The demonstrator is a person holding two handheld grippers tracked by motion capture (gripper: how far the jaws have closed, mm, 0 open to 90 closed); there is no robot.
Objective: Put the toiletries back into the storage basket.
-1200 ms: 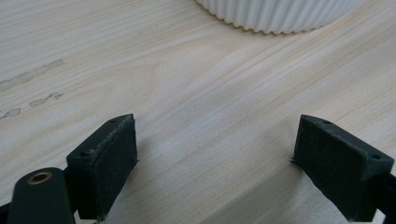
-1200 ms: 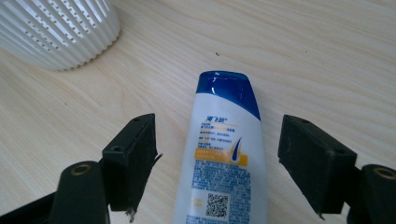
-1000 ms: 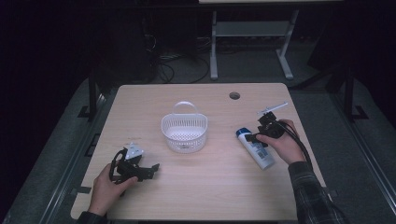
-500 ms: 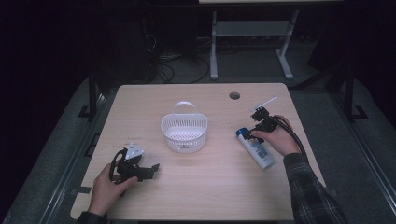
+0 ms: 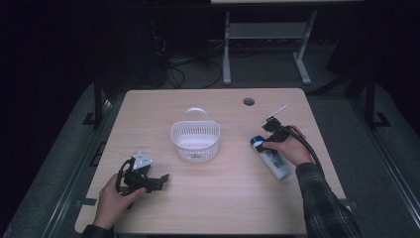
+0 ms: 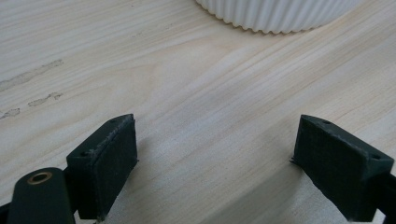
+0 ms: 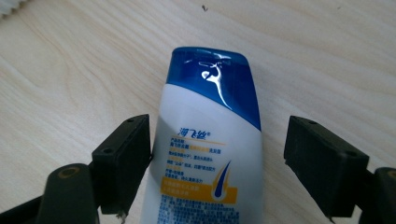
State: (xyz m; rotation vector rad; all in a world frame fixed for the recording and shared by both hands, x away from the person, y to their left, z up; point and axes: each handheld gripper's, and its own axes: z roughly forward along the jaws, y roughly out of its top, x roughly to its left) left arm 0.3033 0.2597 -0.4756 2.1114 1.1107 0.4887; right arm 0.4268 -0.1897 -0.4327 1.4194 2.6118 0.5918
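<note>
My right gripper (image 7: 217, 168) has just been opening; its fingers (image 7: 122, 163) straddle the shampoo bottle (image 7: 210, 154) lying flat on the counter (image 7: 70, 93), one touching, one clear. My left gripper (image 6: 215, 172) rests with fingers apart, the white basket (image 6: 280, 14) ahead

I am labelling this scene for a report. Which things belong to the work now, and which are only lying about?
In the work:
- shampoo bottle, lying flat between the open right gripper
- table

Lying about:
- white basket
- left gripper, open, idle
</note>
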